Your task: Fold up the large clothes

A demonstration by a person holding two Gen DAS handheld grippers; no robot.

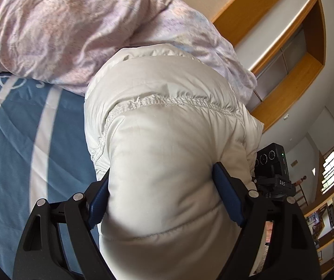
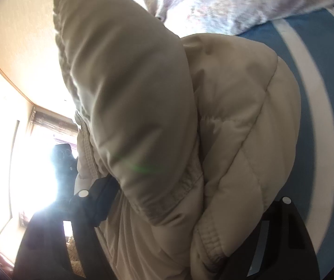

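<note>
A puffy white quilted jacket (image 1: 167, 128) fills the middle of the left wrist view. My left gripper (image 1: 164, 191) is shut on a thick fold of it, with the blue pads (image 1: 228, 196) pressed on both sides. The jacket is lifted above the blue striped bed cover (image 1: 15, 128). In the right wrist view the same jacket (image 2: 167, 116) looks beige against the backlight. My right gripper (image 2: 181, 200) is shut on a bunched part of it near an elastic cuff (image 2: 211, 240). Its right finger is mostly hidden by the fabric.
A crumpled lilac duvet (image 1: 57, 30) lies at the head of the bed, also in the right wrist view (image 2: 237, 2). A wooden-framed wall shelf (image 1: 290, 53) is at the right. The other gripper's camera body (image 1: 272, 163) shows past the jacket. A bright window (image 2: 34, 163) glares.
</note>
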